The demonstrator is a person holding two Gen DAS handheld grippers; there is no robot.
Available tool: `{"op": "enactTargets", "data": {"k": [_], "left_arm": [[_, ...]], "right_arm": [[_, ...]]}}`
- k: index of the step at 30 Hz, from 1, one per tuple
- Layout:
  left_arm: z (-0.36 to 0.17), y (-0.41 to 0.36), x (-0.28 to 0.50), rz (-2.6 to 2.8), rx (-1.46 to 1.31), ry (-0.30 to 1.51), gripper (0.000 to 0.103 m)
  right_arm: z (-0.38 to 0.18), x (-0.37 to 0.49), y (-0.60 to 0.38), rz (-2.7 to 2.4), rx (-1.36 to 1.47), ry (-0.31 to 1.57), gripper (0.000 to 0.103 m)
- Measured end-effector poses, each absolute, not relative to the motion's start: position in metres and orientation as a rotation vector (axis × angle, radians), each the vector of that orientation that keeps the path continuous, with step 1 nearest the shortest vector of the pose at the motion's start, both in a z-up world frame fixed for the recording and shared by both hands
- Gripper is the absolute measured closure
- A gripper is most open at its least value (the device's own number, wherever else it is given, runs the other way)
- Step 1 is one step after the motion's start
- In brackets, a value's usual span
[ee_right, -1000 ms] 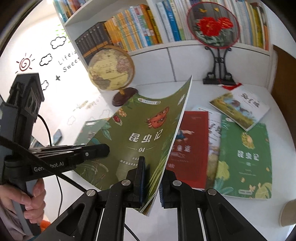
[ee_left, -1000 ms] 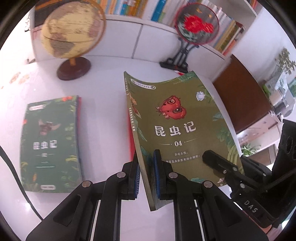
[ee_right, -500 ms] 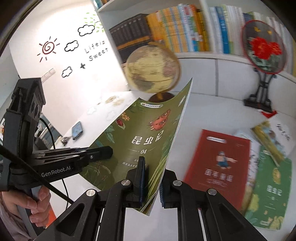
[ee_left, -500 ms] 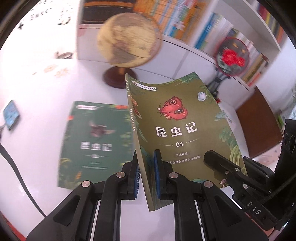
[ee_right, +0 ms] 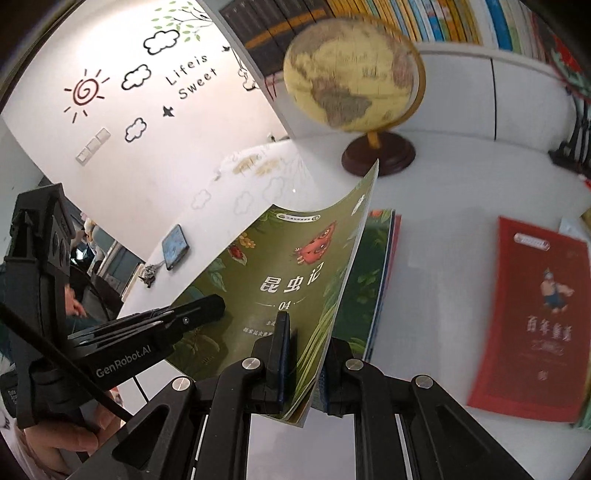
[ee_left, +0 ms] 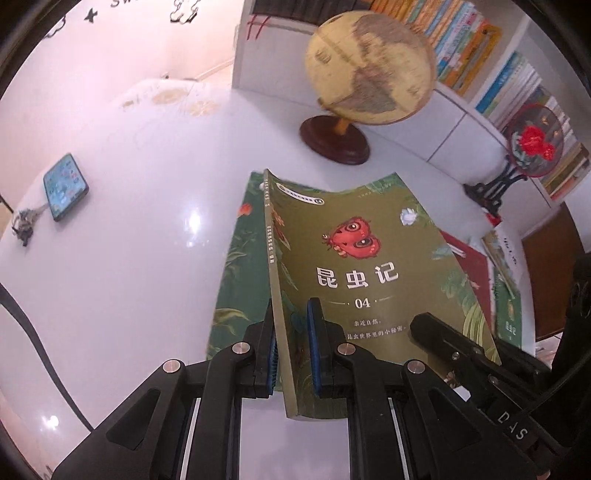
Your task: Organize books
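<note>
An olive-green book [ee_left: 369,266] marked 04, with a red moth on its cover, hangs above the white table. My left gripper [ee_left: 291,347] is shut on its spine edge. My right gripper [ee_right: 303,354] is shut on the opposite, open edge of the same olive-green book [ee_right: 288,280], whose cover bows upward. Directly beneath lies a dark green book [ee_left: 240,273] flat on the table, seen again under the held one as the dark green book [ee_right: 369,280]. A red book [ee_right: 532,325] lies flat to the right.
A globe [ee_left: 369,62] on a dark round base stands just behind the books. A phone [ee_left: 65,186] and keys [ee_left: 24,225] lie at the table's left. A fan ornament [ee_left: 532,140] on a black stand and bookshelves [ee_right: 406,18] line the back. More books [ee_left: 506,280] lie at right.
Both grippers have carried the olive-green book leftward, from beside the dark green book to over it. The globe has shifted right in both views, and the phone has come into sight.
</note>
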State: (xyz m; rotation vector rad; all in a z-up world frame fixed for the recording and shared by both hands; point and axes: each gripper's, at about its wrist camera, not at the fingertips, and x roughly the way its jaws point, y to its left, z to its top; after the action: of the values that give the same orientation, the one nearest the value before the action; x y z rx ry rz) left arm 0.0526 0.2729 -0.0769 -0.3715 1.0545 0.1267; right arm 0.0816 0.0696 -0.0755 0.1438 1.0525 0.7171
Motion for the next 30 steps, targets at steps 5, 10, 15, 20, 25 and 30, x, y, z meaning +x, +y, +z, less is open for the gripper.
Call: {"op": "enactTargets", "data": {"k": [5, 10, 15, 20, 25, 30], "left_arm": [[-0.098, 0.277, 0.07, 0.143, -0.342, 1.147, 0.088], [-0.117, 0.281, 0.082, 0.189, -0.309, 1.291, 0.076], [-0.128, 0.278, 0.094, 0.225, -0.243, 1.424, 0.049], [-0.128, 0.267, 0.098, 0.244, -0.205, 1.493, 0.025], [-0.123, 0.248, 0.1, 0.235, -0.186, 1.513, 0.025], [-0.114, 0.212, 0.109, 0.193, -0.143, 1.493, 0.025]], "right_arm": [[-0.101, 0.089, 0.076, 0.659, 0.196, 1.115, 0.09], [-0.128, 0.096, 0.075, 0.648, 0.274, 1.208, 0.09], [-0.147, 0.106, 0.072, 0.657, 0.347, 1.319, 0.066], [-0.141, 0.105, 0.069, 0.671, 0.382, 1.349, 0.044], [-0.139, 0.103, 0.053, 0.628, 0.356, 1.353, 0.044], [-0.13, 0.104, 0.015, 0.573, 0.291, 1.305, 0.044]]}}
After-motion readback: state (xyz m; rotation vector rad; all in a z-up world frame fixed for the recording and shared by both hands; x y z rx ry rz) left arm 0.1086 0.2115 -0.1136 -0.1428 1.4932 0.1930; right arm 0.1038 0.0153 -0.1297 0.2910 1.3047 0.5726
